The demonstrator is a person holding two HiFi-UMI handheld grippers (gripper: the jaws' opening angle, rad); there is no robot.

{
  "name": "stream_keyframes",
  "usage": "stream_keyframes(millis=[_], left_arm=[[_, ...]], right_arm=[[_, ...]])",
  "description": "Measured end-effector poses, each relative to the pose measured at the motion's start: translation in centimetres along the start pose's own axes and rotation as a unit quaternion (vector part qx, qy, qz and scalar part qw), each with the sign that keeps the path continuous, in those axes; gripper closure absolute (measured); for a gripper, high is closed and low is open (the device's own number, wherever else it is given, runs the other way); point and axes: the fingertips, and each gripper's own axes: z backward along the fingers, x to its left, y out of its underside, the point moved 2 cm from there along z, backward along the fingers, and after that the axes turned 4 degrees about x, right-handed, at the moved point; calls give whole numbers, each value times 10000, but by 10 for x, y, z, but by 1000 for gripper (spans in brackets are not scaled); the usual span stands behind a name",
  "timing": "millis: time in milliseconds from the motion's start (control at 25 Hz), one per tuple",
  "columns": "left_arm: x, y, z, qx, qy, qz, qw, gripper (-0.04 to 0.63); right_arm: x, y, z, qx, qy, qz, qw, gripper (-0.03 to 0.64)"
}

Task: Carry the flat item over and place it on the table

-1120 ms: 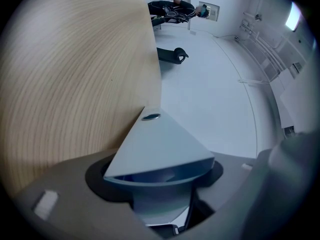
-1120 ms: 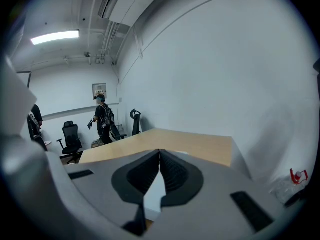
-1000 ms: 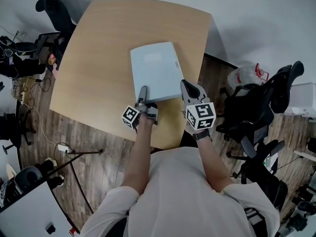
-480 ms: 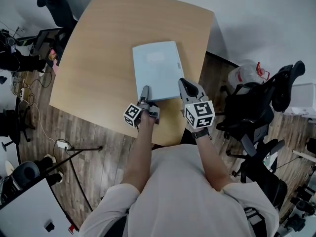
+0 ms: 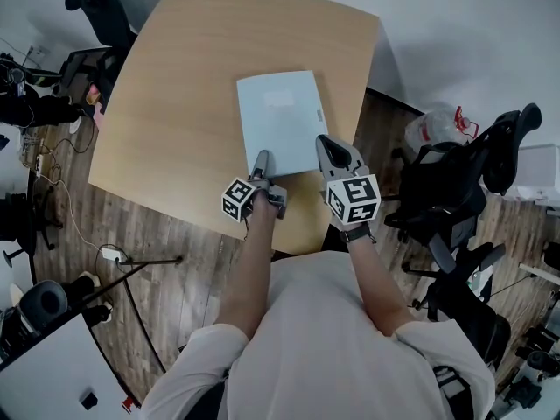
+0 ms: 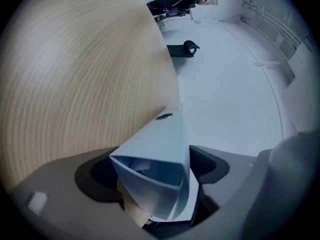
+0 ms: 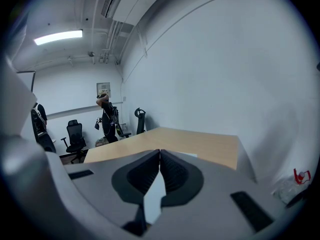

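The left tongs are standing wide apart, their jaws having just been opening, and the near corner of the folder is sitting loose between them with neither pad pressing on it. Across the last moments the folder is hardly shifting on the bench, so it is probably already resting there, and the left side is letting it go. The right tongs are reading differently: their jaws are together, with a thin pale sliver caught between them. That sliver is likely the folder's other near corner, though seen edge-on it is hard to be sure. That release is what is keeping the task from being finished. The folder is lying flat toward the right half of the bench, its near end close to the bench's near edge. It is looking pale blue-grey and rectangular, with a fainter patch near its far end. At the near corner its covers are gaping slightly, showing loose layers inside.
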Motion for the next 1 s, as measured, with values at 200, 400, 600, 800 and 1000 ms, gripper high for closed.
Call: stream_keyframes(millis=[200, 400, 600, 800, 1000], left_arm=[[0, 0, 5, -53, -327, -340, 9989, 172], [1, -2, 9, -101, -588, -821, 9948, 163], [1, -14, 19, -211, -897, -1475, 9848, 155], [-3, -26, 30, -300, -1256, -2292, 9648, 137], [-11, -22, 33, 74, -1594, -4091, 8984, 135]], right_arm=[[5, 0, 3, -11, -30, 29, 10000, 604], [4, 2, 5, 0, -43, 42, 10000, 604], [4, 1, 7, -28, -75, 65, 9999, 604], [16, -1, 3, -23, -221, 125, 9997, 604], [26, -2, 2, -35, -342, 163, 9993, 604]])
